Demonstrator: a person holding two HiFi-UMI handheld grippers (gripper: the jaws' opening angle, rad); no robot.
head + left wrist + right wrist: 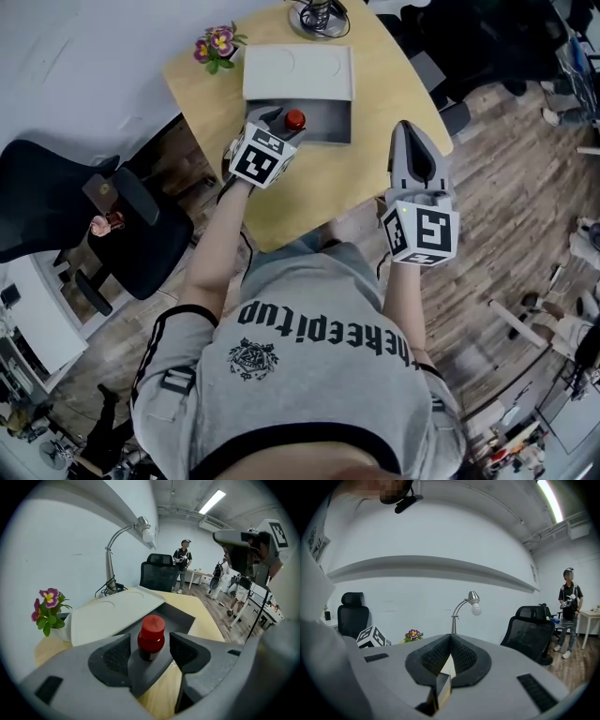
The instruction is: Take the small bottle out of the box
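Note:
A small dark bottle with a red cap (294,119) stands upright in the dark grey tray of an open box (327,123), whose white lid (298,73) lies folded back behind it. My left gripper (283,125) reaches into the tray from the left. In the left gripper view the bottle (151,638) stands between the open jaws of the left gripper (150,641), with a gap at each pad. My right gripper (406,131) hovers over the table's right edge, away from the box. In its own view the right gripper (450,641) is shut on nothing.
The box lies on a round wooden table (370,187). A potted purple flower (216,45) stands at the table's back left, and a desk lamp's base (319,17) behind the lid. A black office chair (84,216) stands left of the table. People (182,564) stand far off.

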